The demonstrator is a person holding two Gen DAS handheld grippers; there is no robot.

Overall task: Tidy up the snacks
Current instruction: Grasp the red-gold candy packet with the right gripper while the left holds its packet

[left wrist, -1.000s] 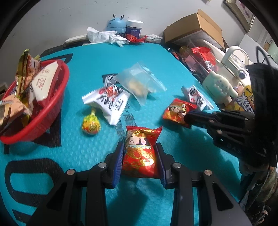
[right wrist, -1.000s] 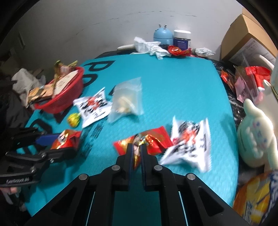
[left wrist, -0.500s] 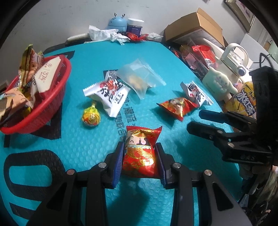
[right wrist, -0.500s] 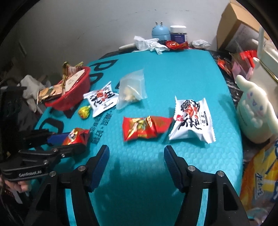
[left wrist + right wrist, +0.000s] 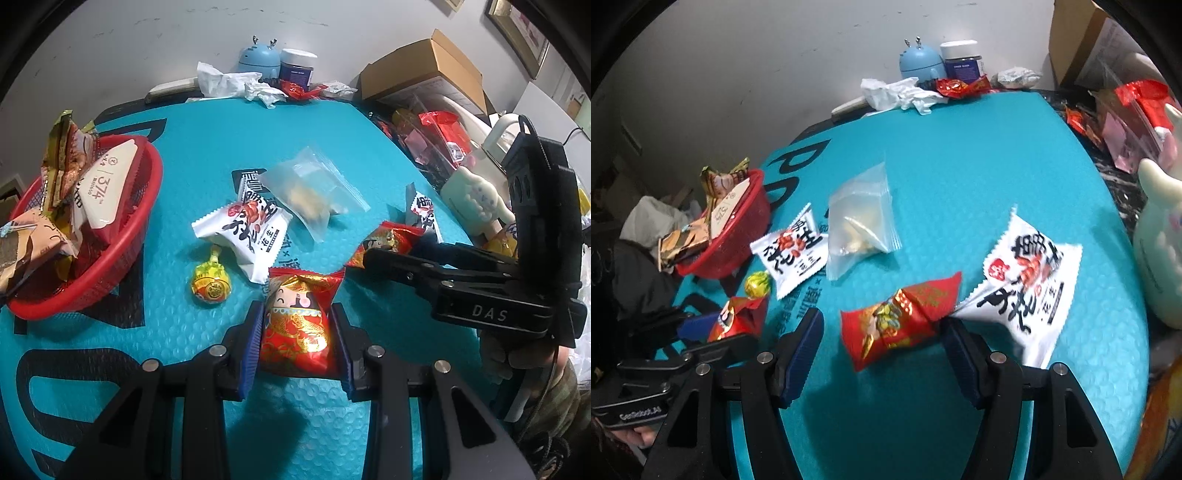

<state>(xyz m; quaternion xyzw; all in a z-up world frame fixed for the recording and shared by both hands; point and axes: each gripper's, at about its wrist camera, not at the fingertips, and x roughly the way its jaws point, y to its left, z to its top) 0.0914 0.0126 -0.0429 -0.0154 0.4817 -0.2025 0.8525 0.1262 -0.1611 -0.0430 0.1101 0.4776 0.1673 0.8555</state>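
Left gripper (image 5: 295,343) clamped on a red foil snack packet with a cartoon face (image 5: 297,325), blue ribbed fingers (image 5: 251,347) pressing both its sides; packet's lower edge hidden between the pads. Right gripper (image 5: 882,350) spread wide, fingers (image 5: 798,354) clear of a second red foil packet (image 5: 897,321) lying crumpled on the teal counter (image 5: 979,177) between them, touching neither pad as far as the blurred view allows. White peanut pouch (image 5: 1023,284) just beside that packet, its near corner cut off behind the right-hand finger. Further left: another white peanut pouch (image 5: 243,229), partly overlapped by a frosted zip bag (image 5: 314,195) with pale contents too hazy to name. Round yellow-green wrapped candy (image 5: 210,284) near the pouch. Red mesh basket (image 5: 122,236) at the counter's left edge, stuffed with wrapped snacks (image 5: 99,192), several cropped by the lens rim. Along the back wall: crumpled white paper (image 5: 229,81), a blue horned figurine (image 5: 258,59), a dark jar with white lid (image 5: 297,66). Cardboard box (image 5: 424,70) and a pale plush toy (image 5: 472,199) at right, partly blocked by the right gripper's black body. Large black lettering on the counter mostly covered.
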